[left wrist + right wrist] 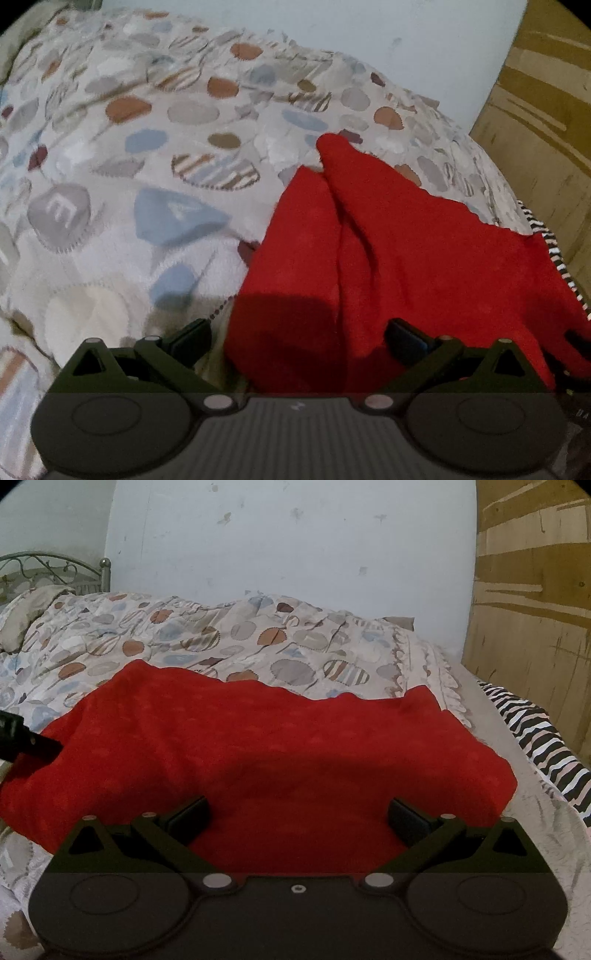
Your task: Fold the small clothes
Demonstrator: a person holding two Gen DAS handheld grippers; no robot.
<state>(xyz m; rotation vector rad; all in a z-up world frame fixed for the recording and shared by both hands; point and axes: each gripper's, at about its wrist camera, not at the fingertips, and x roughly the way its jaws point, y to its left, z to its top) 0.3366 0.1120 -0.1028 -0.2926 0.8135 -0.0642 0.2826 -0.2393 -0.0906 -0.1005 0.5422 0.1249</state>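
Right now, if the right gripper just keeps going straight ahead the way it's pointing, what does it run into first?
Most likely the red cloth: the open right gripper points straight over it, with the patterned bedspread beyond. Depth is hard to judge here.

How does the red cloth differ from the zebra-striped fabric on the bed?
The red cloth is plain, one solid colour; the striped fabric is black and white. The red cloth lies spread wide across the middle of the bed, between both open tools; the striped fabric is bunched at the right edge, only partly visible. Both rest on the bedding.
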